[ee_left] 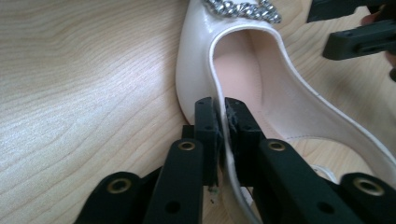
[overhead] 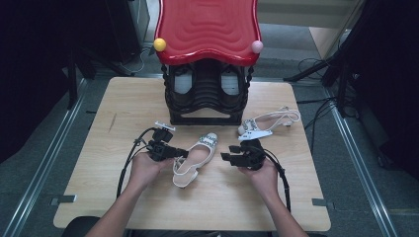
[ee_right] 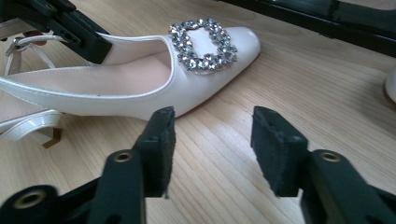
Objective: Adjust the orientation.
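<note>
Left gripper (ee_left: 223, 116) pinched thin on side rim of shoe (overhead: 195, 158) in front of rack (overhead: 207, 94), right gripper (ee_right: 212, 140) wide open beside toe, touching nothing; risk: soft rim slipping or buckling on lift, heel dragging.

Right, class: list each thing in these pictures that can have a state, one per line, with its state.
Left gripper: shut on the near shoe's side wall, one finger inside, one outside.
Right gripper: open, fingers empty, beside the near shoe.
Near shoe: upright on its sole on the table, gripped.
Far shoe: lying on the table, untouched.
Shoe rack: standing at the table's far edge, dark shoes inside.
</note>
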Available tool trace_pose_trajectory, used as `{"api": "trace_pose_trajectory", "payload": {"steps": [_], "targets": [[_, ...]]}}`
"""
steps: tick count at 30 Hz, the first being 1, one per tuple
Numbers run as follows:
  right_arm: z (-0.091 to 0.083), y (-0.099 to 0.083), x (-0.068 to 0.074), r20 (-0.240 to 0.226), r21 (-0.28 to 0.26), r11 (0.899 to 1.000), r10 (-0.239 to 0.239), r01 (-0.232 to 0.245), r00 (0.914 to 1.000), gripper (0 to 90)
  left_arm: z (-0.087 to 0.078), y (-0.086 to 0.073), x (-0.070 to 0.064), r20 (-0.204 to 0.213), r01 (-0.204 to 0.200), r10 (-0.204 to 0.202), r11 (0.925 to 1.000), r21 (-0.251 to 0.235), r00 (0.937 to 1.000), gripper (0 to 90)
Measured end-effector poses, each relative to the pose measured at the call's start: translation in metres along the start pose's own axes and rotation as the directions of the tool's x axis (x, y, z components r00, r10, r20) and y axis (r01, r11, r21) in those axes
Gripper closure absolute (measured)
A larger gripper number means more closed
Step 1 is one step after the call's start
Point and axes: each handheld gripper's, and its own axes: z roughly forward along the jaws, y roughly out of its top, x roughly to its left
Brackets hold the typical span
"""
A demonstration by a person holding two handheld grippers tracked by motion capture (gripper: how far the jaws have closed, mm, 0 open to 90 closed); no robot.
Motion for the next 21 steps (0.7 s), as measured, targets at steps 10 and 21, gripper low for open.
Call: {"api": "trace_pose_trajectory", "payload": {"steps": [10,21], "targets": [[0.014,0.000,0.013,0.010,0.019,1.000,-0.024,0.024,0.9997,85.0,-0.027,0.004,-0.007,-0.019,-0.025,0.024,0.9985,-0.048,0.9995,56.6],[0.034,0.004,0.023,-0.043,0.068,0.997,-0.035,0.038,0.9984,90.0,-0.052,-0.007,-0.001,-0.061,-0.036,0.032,0.9966,-0.073,0.9976,50.2]]}}
